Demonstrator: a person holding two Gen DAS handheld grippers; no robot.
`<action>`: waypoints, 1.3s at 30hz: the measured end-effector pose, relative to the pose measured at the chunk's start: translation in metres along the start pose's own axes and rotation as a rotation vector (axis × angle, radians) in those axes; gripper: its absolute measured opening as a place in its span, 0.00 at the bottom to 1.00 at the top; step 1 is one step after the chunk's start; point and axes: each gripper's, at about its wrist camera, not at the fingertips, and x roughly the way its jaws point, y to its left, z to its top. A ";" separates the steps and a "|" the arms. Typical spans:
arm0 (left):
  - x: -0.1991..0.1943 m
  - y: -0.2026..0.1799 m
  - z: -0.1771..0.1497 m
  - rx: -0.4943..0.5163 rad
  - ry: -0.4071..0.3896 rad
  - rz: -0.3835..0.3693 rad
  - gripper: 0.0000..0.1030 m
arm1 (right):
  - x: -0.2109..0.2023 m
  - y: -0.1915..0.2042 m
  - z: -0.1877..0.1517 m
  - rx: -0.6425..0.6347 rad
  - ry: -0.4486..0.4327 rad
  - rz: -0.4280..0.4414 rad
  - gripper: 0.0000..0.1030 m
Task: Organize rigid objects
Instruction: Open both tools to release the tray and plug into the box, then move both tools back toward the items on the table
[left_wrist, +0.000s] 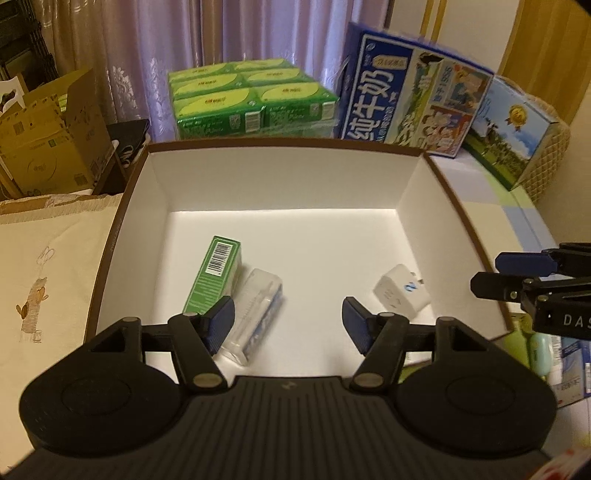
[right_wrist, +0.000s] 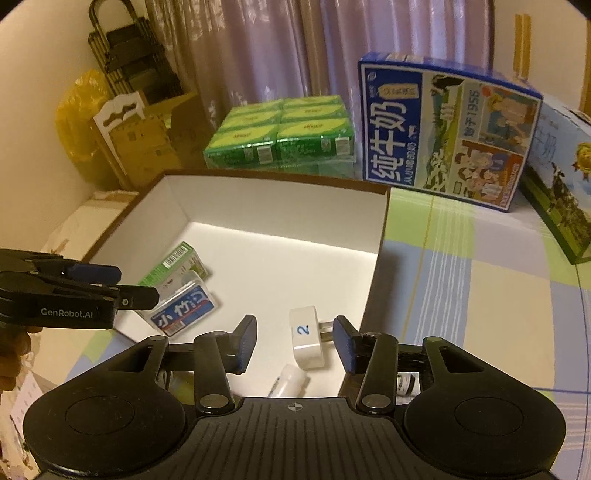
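The left gripper (left_wrist: 288, 325) hangs over the near edge of a white-lined box (left_wrist: 284, 177) with its two blue-padded fingers spread wide, holding nothing. The right gripper (right_wrist: 293, 341) is likewise wide apart and empty — a white plug adapter (right_wrist: 306, 341) marked "2" lies between its fingers without being clamped, its prongs just beside the right pad.

Three items lie on the box floor: one green carton (left_wrist: 214, 275), one clear plastic case (left_wrist: 255, 314) touching its side, and the adapter, well apart to the right. A fourth thing, a small white bottle (right_wrist: 290, 380), pokes out beneath the right gripper, mostly hidden; whether it sits inside the box cannot be told.

Behind the box stand one wrapped pack of green cartons (left_wrist: 251, 98) and two milk cartons — a blue one (left_wrist: 413, 96) and a paler one (left_wrist: 517, 129), cut off in the right view. Both rest on a checked tablecloth (right_wrist: 461, 266).
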 end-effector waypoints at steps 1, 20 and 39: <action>-0.005 -0.002 -0.001 0.001 -0.008 -0.005 0.59 | -0.006 0.000 -0.002 0.004 -0.008 0.000 0.43; -0.063 -0.077 -0.045 0.070 -0.046 -0.144 0.59 | -0.101 -0.021 -0.072 0.107 -0.049 -0.027 0.49; -0.057 -0.175 -0.079 0.159 0.046 -0.257 0.59 | -0.163 -0.086 -0.131 0.254 0.009 -0.127 0.49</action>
